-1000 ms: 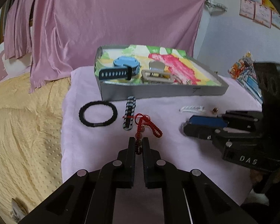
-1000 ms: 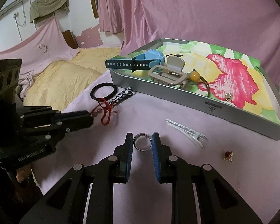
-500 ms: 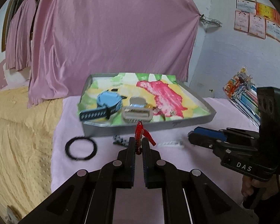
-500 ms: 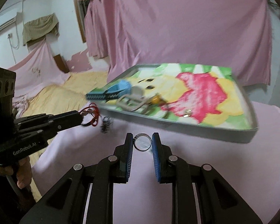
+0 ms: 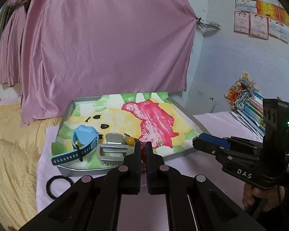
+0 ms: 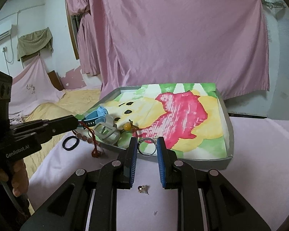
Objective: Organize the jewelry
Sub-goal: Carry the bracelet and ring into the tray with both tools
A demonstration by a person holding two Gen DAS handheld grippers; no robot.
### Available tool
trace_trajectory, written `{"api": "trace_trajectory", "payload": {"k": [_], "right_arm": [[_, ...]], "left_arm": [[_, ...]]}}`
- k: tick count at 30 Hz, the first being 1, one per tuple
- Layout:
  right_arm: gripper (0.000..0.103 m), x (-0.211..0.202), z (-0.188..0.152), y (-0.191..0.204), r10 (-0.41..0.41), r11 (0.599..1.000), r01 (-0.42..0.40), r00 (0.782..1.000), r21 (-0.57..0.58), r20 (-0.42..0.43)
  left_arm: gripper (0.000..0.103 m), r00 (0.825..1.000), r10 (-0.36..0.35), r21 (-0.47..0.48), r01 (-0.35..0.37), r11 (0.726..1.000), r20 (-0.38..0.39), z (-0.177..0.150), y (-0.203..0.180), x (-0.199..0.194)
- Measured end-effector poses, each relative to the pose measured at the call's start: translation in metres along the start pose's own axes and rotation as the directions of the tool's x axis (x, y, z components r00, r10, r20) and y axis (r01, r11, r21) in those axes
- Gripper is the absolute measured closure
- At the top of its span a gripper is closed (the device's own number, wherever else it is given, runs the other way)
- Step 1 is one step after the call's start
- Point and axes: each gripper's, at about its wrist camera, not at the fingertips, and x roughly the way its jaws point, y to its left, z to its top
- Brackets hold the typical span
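Observation:
A grey tray (image 5: 113, 168) (image 6: 228, 127) with a bright painted liner stands on the pink cloth. In it lie a blue watch (image 5: 82, 140) (image 6: 98, 115), a grey clasp (image 5: 111, 152) (image 6: 106, 131), an amber bead (image 5: 129, 140) (image 6: 127, 126) and a small stud (image 5: 159, 142). My left gripper (image 5: 143, 149) (image 6: 75, 124) is shut on a red beaded cord bracelet (image 6: 86, 136) that hangs at the tray's near left edge. My right gripper (image 6: 147, 147) (image 5: 197, 141) is shut on a silver ring (image 6: 146, 147), held over the tray's near edge.
A black hair tie (image 5: 57, 185) (image 6: 70, 143) lies on the cloth left of the tray. A small earring (image 6: 143, 188) lies on the cloth under my right gripper. Pink curtains hang behind. A yellow blanket (image 5: 9, 154) lies left. Stacked books (image 5: 248, 104) sit at right.
Both grippers rose from the cloth and moved forward to the tray, the left carrying the red bracelet, the right carrying the ring.

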Motion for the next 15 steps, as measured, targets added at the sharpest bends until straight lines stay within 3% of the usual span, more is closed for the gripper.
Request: {"api": "trace_trajectory", "payload": {"k": [15], "right_arm": [[0.085,0.016,0.005,-0.021,0.021,0.999,-0.021,1.0,0.05,0.004]], "left_arm": [[0.099,0.999,-0.038,0.01,0.038,0.999,0.008,0.02,-0.016,0.021]]}}
